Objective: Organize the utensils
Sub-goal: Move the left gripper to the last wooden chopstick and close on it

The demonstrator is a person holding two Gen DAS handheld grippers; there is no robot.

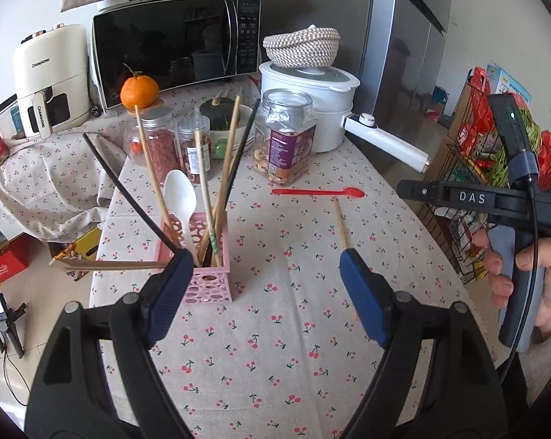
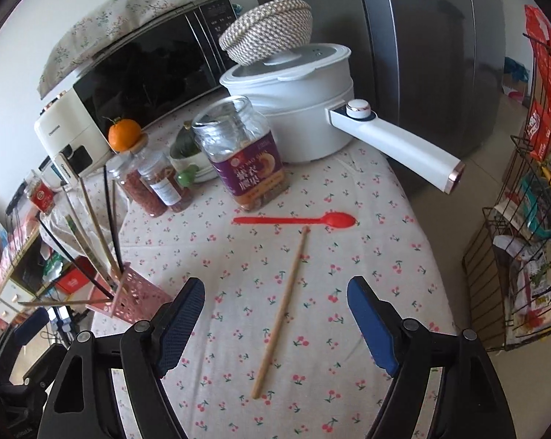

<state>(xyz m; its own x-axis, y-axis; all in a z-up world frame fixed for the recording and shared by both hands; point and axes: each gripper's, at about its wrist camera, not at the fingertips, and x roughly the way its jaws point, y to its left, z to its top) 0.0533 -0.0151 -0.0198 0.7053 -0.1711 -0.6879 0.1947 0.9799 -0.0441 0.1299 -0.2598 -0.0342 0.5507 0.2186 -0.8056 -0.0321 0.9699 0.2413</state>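
Observation:
A pink perforated utensil holder point(image 1: 209, 278) stands on the cherry-print tablecloth point(image 1: 275, 347) and holds several wooden and black chopsticks and a white spoon point(image 1: 180, 194); it also shows in the right wrist view point(image 2: 136, 298). A red spoon point(image 1: 317, 192) point(image 2: 293, 220) and one wooden chopstick point(image 1: 343, 234) point(image 2: 281, 311) lie loose on the cloth. My left gripper point(image 1: 262, 285) is open and empty, its left finger next to the holder. My right gripper point(image 2: 275, 314) is open and empty, above the loose chopstick; its body shows in the left wrist view point(image 1: 495, 201).
Behind the utensils stand a labelled nut jar point(image 1: 286, 139) point(image 2: 244, 153), spice jars point(image 1: 158, 146), a white pot with long handle point(image 2: 301, 109), a microwave point(image 1: 173, 44) and an orange point(image 1: 139, 91). A wire rack point(image 2: 524, 237) stands right of the table.

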